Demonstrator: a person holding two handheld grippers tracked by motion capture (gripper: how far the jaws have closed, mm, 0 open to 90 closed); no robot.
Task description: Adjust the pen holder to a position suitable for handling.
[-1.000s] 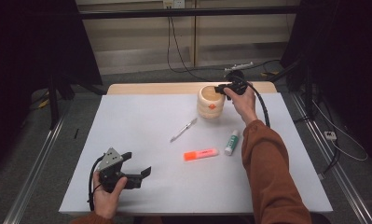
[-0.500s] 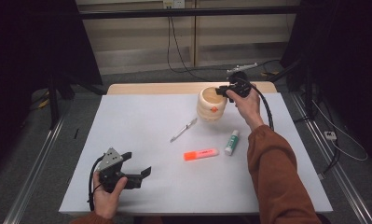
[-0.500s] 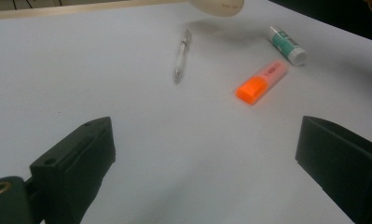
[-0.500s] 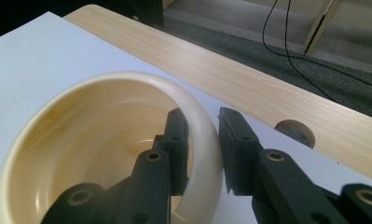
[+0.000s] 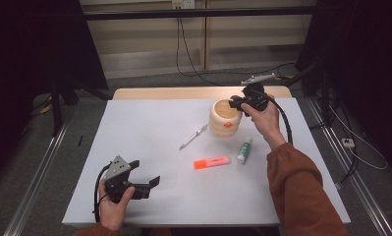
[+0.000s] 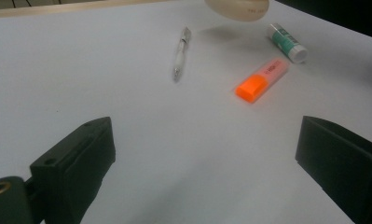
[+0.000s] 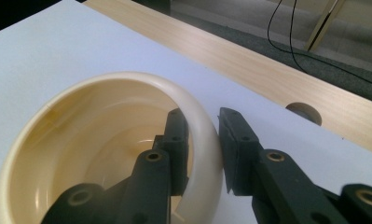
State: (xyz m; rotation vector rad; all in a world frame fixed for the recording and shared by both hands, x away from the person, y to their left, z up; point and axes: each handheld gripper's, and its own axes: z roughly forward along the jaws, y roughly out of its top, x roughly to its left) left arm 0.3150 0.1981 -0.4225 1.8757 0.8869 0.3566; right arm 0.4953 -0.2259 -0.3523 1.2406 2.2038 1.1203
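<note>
The right gripper [image 7: 202,140] straddles the rim of the cream bowl [image 7: 104,140]: one jaw sits inside the cavity, the other outside, and the wall is pinched between them. Gripping a thin rim this way gives a purchase that the bowl's wide, rounded body would not offer, so it looks like a grip meant for lifting or shifting the bowl. In the high view the right gripper [image 5: 238,102] comes at the bowl [image 5: 224,120] from the far right side, the hand wrapped around it and the sleeve trailing back toward the near edge.

The bowl stands upright toward the far side of the white tabletop [image 5: 149,128]. Nearer the person lie a white pen [image 5: 193,137], an orange highlighter [image 5: 211,162] and a green-and-white glue stick [image 5: 244,150], all flat and close to the bowl, probably within easy reach for dropping in.

The left gripper [image 5: 147,174] rests low near the front left corner, jaws spread wide and holding nothing, well apart from the items, seemingly parked while the other hand works.
</note>
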